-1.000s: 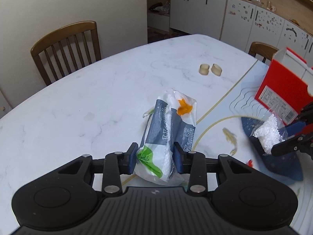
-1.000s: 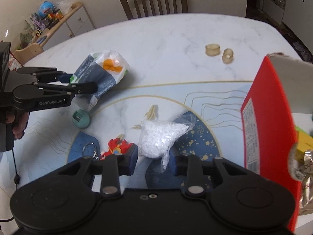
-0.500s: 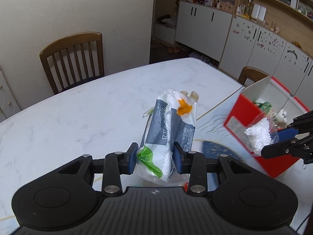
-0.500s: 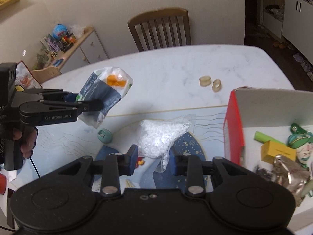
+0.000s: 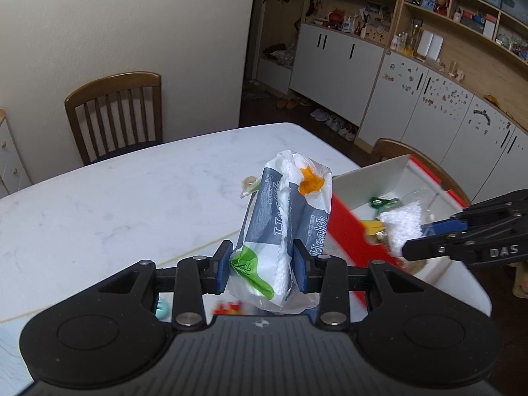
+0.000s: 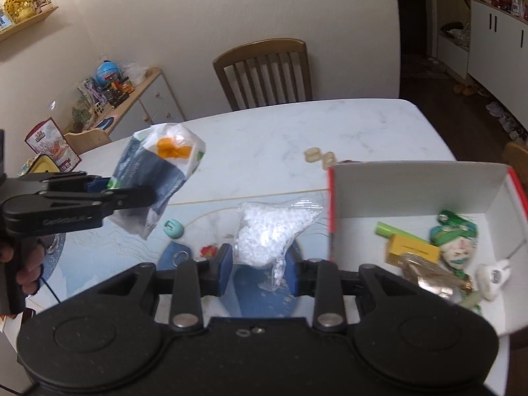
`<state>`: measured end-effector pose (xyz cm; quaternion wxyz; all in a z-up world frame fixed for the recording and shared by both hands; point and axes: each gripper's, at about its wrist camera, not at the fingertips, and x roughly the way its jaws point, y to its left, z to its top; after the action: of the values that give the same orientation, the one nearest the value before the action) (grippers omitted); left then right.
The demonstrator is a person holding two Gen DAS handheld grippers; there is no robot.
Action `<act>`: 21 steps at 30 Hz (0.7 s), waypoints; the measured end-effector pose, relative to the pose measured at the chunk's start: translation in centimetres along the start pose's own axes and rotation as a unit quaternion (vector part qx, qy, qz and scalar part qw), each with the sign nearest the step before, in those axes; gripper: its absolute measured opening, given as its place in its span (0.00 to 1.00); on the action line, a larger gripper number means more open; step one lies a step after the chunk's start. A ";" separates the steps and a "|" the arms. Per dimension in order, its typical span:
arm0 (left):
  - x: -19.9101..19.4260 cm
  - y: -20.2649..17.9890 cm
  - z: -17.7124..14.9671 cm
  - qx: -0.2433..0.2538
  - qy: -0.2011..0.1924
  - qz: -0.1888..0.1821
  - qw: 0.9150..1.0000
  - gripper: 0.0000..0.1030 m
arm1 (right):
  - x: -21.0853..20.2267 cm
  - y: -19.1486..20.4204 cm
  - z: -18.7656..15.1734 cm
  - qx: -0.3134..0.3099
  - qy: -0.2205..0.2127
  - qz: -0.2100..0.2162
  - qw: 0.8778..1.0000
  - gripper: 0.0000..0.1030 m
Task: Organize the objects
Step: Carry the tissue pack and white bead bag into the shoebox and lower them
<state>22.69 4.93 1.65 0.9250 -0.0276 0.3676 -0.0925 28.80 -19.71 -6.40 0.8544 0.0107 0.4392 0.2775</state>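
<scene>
Crinkly grey-and-white plastic packet with an orange and green print [image 5: 283,227] is clamped low down between the pads of the left gripper [image 5: 261,262], lower centre of the left wrist view, with most of it sticking up unsupported. It looks soft, light and a bit slippery, so a squeeze near the fuller middle would probably be safer than the thin bottom edge.

Over in the right wrist view, a clear plastic bag of small white beads [image 6: 264,234] sits centre frame, pinched between the jaws of the right gripper [image 6: 260,270]. Looks light and floppy too, and the thin film could probably tear or slide out.

Both packs are held up off the white marble-look table [image 6: 264,142].

At the right of that view, an open red cardboard box with a white inside [image 6: 412,184] is already crowded with small bits. Its raised flap and near wall are the edges to be cleared; open room is mostly over the top.
</scene>
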 end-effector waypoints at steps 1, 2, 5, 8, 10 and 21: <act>0.0 -0.7 0.0 0.000 0.000 0.000 1.000 0.36 | -0.3 -0.4 0.0 0.001 0.001 -0.002 1.000 0.31; -0.1 -1.5 0.0 0.001 -0.001 -0.001 1.000 0.36 | -0.7 -0.8 -0.1 0.001 0.002 -0.003 1.000 0.31; 0.1 -3.7 0.2 -0.002 0.002 -0.006 1.000 0.36 | -1.9 -1.9 -0.3 -0.002 0.002 -0.008 1.000 0.31; 0.4 -6.0 0.4 0.001 0.005 -0.007 1.000 0.36 | -2.9 -3.4 -0.5 -0.005 0.002 -0.011 1.000 0.31; 0.7 -7.4 0.6 0.004 0.008 -0.011 1.000 0.36 | -3.5 -4.2 -0.6 -0.007 0.002 -0.015 1.000 0.31; 4.0 -14.4 1.9 0.011 0.024 -0.018 1.000 0.36 | -5.9 -10.6 -1.4 -0.008 -0.001 -0.007 1.000 0.31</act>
<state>24.66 -9.99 2.06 0.9145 -0.0222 0.3878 -0.1134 29.99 -31.81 -5.62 0.8567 0.0007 0.4363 0.2753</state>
